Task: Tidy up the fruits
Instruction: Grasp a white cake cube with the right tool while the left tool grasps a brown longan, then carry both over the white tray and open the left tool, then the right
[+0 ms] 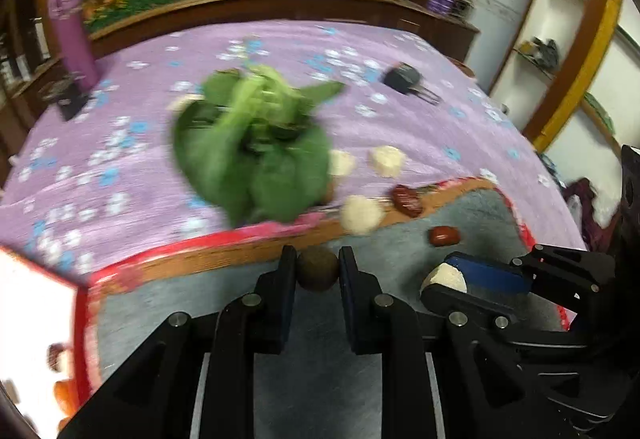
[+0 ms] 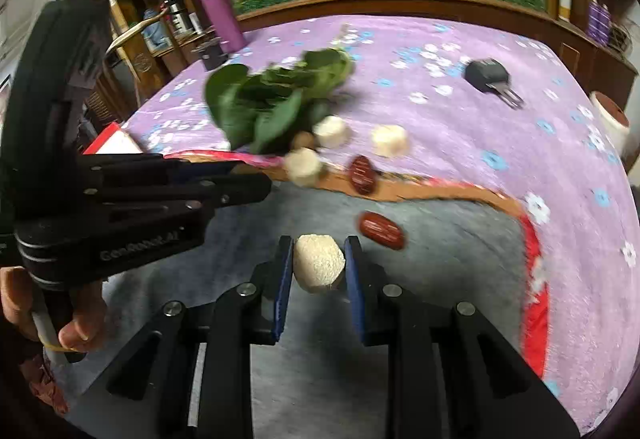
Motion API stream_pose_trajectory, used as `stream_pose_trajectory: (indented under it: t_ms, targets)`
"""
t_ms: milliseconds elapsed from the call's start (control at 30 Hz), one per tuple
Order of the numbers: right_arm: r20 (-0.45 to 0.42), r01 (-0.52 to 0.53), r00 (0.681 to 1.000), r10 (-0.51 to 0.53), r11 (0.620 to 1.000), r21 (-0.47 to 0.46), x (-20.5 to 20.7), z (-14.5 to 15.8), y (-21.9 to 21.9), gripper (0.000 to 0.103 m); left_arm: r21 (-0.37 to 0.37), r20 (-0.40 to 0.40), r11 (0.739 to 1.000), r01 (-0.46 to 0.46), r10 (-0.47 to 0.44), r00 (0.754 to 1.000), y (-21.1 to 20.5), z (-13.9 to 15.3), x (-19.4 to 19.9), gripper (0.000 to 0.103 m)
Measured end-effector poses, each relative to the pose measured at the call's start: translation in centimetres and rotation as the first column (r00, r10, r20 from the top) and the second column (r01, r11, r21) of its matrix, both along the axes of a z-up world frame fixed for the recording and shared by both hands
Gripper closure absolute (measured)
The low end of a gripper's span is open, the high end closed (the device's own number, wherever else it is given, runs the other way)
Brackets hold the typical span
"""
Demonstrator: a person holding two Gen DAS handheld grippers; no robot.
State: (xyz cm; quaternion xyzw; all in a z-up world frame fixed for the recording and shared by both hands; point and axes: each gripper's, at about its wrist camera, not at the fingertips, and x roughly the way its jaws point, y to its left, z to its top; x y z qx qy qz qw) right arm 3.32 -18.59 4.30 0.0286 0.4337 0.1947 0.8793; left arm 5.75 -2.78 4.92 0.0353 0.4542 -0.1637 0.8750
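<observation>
In the left wrist view the left tongs (image 1: 318,271) sat low at centre, clenched on a small round brown fruit (image 1: 317,269) that the pads pressed from both sides, above the grey mat (image 1: 472,215). The right tongs (image 2: 319,263) were likewise clenched, holding a pale, rough-cut chunk (image 2: 319,262) at the lower middle of the right wrist view; the same chunk and tongs showed at the lower right of the left view.

Still loose were two dark red dates: one (image 2: 381,230) lay on the mat just right of the held chunk, the other (image 2: 362,175) on the mat's orange border higher up. Three more pale chunks lay near that border, one (image 2: 303,167) on it, another (image 2: 332,131) beside the leaves, and a third (image 2: 390,139) on the purple flowered bed cover (image 2: 520,143). A heap of green leaves (image 2: 276,103) filled the upper middle, blurred.

By my judgement the brown fruit is light and firm but round, so it could roll out of a glancing pinch; across its widest part is the safe hold. The pale chunks look crumbly and should take only gentle pressure on their flat faces. The dates seem smooth and slightly soft, best taken across the short width.
</observation>
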Motion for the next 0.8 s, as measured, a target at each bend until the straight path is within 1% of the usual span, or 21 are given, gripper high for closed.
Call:
stream_pose_trajectory:
  t_ms: [100,233,433,533,600,733,800]
  targets:
    - [0.006,-0.030,1.000,0.030,0.999,0.012,0.1,0.7,2.1,0.076,0.005,0.014,0.997,-0.081,0.081,0.997,3.2,1.2,-0.7,0.083]
    - [0.023,-0.089,0.996,0.089,0.996,0.015,0.3,1.7,6.1,0.075,0.012,0.035,0.984,-0.176,0.175,0.984,7.8,2.3,-1.7,0.083]
    - [0.037,-0.182,0.983,0.181,0.982,0.040,1.0,3.3,13.8,0.075,0.042,0.045,0.948,-0.314,0.312,0.949,15.3,2.9,-2.7,0.083]
    - [0.034,-0.220,0.975,0.219,0.974,0.044,1.9,3.7,18.1,0.075,0.062,0.044,0.922,-0.382,0.379,0.924,19.2,2.7,-2.9,0.083]
    - [0.025,-0.241,0.970,0.241,0.970,0.042,2.3,3.6,20.5,0.075,0.072,0.041,0.908,-0.413,0.411,0.911,21.0,2.4,-2.9,0.083]
    - [0.001,-0.275,0.961,0.275,0.961,0.032,3.0,3.0,25.0,0.075,0.086,0.026,0.883,-0.460,0.460,0.888,24.4,1.5,-3.0,0.083]
    - [-0.008,-0.291,0.957,0.291,0.957,0.019,3.1,2.6,26.6,0.075,0.091,0.016,0.877,-0.472,0.473,0.881,25.3,1.1,-3.1,0.083]
